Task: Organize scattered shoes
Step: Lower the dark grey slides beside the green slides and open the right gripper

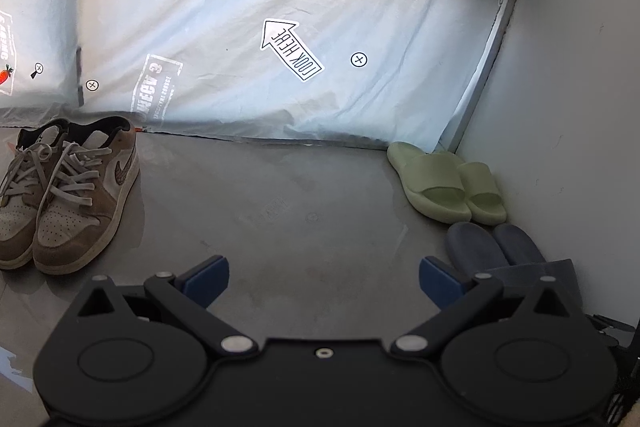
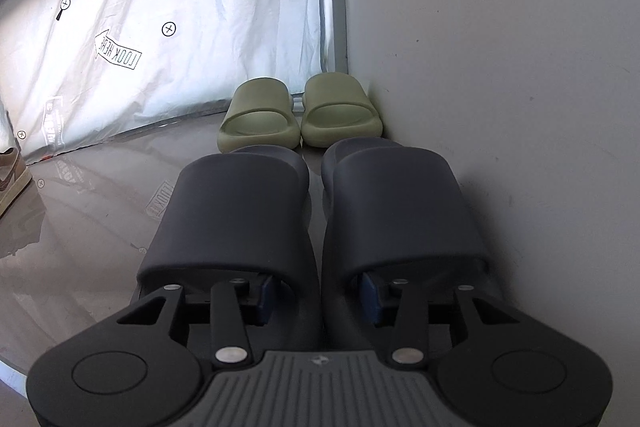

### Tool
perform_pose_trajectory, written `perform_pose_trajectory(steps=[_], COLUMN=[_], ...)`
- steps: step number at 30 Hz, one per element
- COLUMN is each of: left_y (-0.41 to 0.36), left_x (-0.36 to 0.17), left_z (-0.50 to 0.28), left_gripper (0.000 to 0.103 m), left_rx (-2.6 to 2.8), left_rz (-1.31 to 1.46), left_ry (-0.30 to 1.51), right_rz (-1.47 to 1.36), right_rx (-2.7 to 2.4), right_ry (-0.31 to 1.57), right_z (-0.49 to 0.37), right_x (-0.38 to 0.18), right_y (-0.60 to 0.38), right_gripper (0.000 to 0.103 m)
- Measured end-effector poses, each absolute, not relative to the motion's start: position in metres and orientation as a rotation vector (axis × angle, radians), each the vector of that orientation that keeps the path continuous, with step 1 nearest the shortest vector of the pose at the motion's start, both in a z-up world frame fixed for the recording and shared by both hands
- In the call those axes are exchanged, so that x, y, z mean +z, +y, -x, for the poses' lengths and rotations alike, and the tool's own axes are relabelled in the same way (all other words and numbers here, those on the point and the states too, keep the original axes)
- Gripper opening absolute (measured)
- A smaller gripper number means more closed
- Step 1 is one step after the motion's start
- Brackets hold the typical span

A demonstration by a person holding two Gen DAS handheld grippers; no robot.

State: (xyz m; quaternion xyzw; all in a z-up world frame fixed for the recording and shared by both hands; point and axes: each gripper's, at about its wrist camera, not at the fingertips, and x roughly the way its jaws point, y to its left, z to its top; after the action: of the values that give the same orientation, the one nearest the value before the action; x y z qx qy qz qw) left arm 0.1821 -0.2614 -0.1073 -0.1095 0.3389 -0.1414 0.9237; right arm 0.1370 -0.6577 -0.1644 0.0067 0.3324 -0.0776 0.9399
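**Slides lined up along the wall**

Left gripper (image 1: 324, 277) hangs released over glossy grey floor (image 1: 280, 195). Right gripper (image 2: 318, 293) has one finger inside each smooth dark grey slide (image 2: 236, 211), inner walls between them. Farther: matte green slides (image 2: 300, 115), laced suede sneakers (image 1: 68, 187) left, wrinkled printed sheet (image 1: 240, 27).

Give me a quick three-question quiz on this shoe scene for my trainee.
1. True or false: the left gripper holds a shoe.
2. Which pair sits nearest the corner: A boots, B green slides, C heels?
3. Where are the right gripper's fingers?
Key: 1 false, it is open and empty. 2 B. 3 One inside each of the dark slides.
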Motion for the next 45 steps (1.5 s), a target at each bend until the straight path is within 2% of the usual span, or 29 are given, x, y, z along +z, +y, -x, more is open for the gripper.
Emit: perform_pose_trajectory(steps=[3, 8, 11, 21, 23, 28, 31, 33, 35, 45], left_y=[-0.258, -0.257, -0.257, -0.250, -0.249, -0.247, -0.246, -0.246, -0.247, -0.246], left_x=[-0.110, -0.109, -0.108, -0.105, -0.104, -0.104, -0.104, -0.105, -0.105, -0.111], left_z=[-0.183, -0.181, -0.180, -0.169, -0.168, -0.167, -0.168, -0.169, -0.170, -0.176], left_gripper=[0.102, 0.102, 0.102, 0.102, 0.102, 0.102, 0.102, 0.102, 0.102, 0.102], left_rx=[-0.276, -0.281, -0.286, -0.298, -0.304, -0.312, -0.315, -0.321, -0.326, -0.324], left_rz=[0.241, 0.255, 0.258, 0.291, 0.291, 0.301, 0.307, 0.306, 0.304, 0.329], left_ry=[0.704, 0.701, 0.697, 0.681, 0.676, 0.672, 0.673, 0.674, 0.673, 0.677], right_rz=[-0.005, 0.010, 0.016, 0.034, 0.127, 0.335, 0.229, 0.191, 0.195, 0.704], right_rx=[-0.158, -0.182, -0.186, -0.186, -0.181, -0.143, -0.233, -0.271, -0.290, -0.051], right_ry=[0.686, 0.698, 0.711, 0.810, 0.799, 0.794, 0.818, 0.842, 0.862, 0.858], right_z=[-0.137, -0.141, -0.143, -0.147, -0.145, -0.141, -0.142, -0.144, -0.147, -0.139], right_x=[-0.168, -0.169, -0.165, -0.148, -0.148, -0.160, -0.158, -0.159, -0.158, -0.160], right_y=[-0.663, -0.665, -0.669, -0.673, -0.663, -0.635, -0.636, -0.638, -0.636, -0.596], right_gripper=[0.049, 0.068, 0.075, 0.083, 0.088, 0.092, 0.095, 0.101, 0.102, 0.102])
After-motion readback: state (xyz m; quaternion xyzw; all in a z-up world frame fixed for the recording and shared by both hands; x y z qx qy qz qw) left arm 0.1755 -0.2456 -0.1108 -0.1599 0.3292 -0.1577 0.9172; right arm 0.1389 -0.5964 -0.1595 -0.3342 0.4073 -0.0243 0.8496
